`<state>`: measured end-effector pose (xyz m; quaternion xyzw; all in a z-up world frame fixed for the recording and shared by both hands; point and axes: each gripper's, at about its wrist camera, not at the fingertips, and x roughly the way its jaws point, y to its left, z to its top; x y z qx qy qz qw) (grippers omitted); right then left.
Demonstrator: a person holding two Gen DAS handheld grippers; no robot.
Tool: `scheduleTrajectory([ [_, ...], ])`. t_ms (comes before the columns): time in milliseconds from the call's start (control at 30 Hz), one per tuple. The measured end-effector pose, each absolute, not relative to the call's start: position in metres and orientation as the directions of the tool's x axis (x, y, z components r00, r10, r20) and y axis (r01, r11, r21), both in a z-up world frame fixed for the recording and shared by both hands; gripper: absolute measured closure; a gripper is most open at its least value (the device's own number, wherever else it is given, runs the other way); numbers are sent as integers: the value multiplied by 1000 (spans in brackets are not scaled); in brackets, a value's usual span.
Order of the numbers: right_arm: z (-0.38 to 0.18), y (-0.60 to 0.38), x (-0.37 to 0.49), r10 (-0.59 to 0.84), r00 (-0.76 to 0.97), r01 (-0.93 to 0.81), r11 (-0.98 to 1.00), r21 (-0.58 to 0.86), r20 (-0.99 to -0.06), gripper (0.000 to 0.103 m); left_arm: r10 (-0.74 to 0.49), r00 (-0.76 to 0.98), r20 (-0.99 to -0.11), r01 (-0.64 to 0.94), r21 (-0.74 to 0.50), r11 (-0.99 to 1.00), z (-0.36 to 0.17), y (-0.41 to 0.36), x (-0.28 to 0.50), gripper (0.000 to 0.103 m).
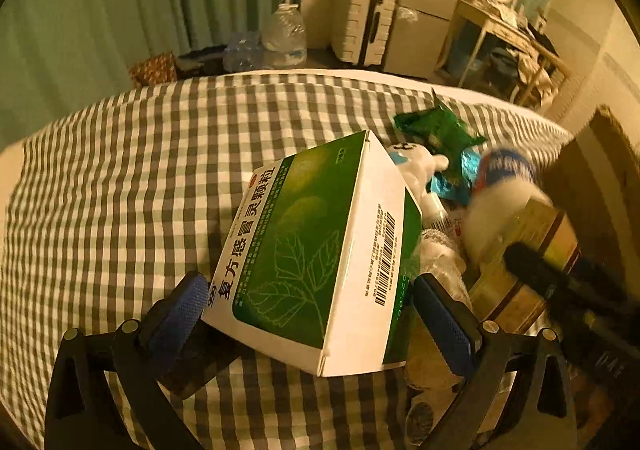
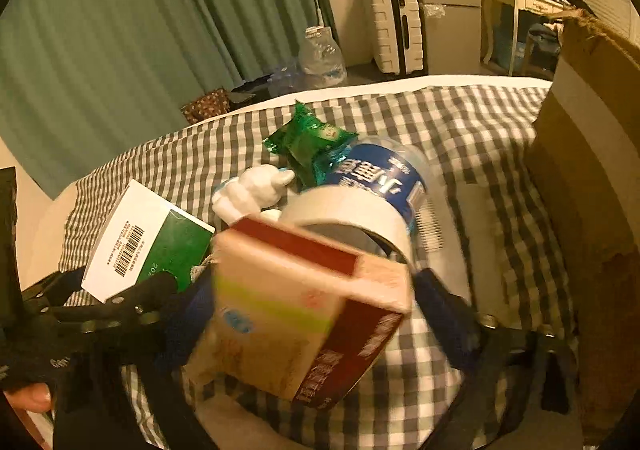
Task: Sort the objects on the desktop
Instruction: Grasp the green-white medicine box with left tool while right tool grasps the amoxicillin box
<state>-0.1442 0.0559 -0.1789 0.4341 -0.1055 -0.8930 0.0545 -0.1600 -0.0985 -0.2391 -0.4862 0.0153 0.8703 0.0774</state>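
**Two cartons in hand over the checked cloth**

Over the checked cloth (image 1: 120,178), toward its right edge, both grippers carry medicine cartons. The left gripper (image 1: 320,314) has its blue pads against the two ends of the green-and-white box (image 1: 316,250), which sits tilted between them and looks clamped, its barcode side turned up. The right gripper (image 2: 304,314) straddles the red-and-cream box (image 2: 304,310); motion blur hides the pads, so a firm grip cannot be confirmed, though the box sits between the fingers clear of the cloth.

Both cartons should be light and stiff, yet thin card dents easily. Taking them across the short ends, as the left does, seems safest; squeezing the broad faces would likely crush them.

Behind the cartons lies a loose heap: a white tape roll (image 2: 352,214), a clear bottle with a blue label (image 2: 380,174), a green foil packet (image 2: 312,142) and a white figurine (image 2: 256,186). The packet is soft and slippery; the bottle would roll.

At the right edge stands a cardboard box (image 2: 580,170), probably the sorting bin. Its inside is hidden.
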Motion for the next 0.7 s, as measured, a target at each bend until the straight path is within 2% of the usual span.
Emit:
scheduleTrajectory([
  [133, -172, 62, -133, -214, -621, 12, -964, 264, -754, 19, 105, -534, -839, -171, -15, -985, -236, -85, -161, 0],
  [300, -155, 68, -121, -202, -670, 15, -966, 259, -714, 20, 164, -559, -813, -245, -26, -969, -221, -71, -154, 0],
  [433, -139, 73, -114, -191, -714, 21, -967, 253, -673, 20, 246, -522, -816, -292, -100, -951, -216, -69, -153, 0],
  [533, -132, 73, -113, -188, -731, 26, -968, 249, -656, 20, 134, -604, -786, -204, -10, -979, -209, -71, -154, 0],
  [600, -129, 74, -112, -193, -736, 32, -967, 252, -649, 20, 172, -627, -759, -150, -100, -984, -200, -93, -158, 0],
  [700, -125, 74, -112, -205, -737, 39, -964, 262, -644, 20, 252, -578, -776, -111, -232, -966, -209, -117, -173, 0],
])
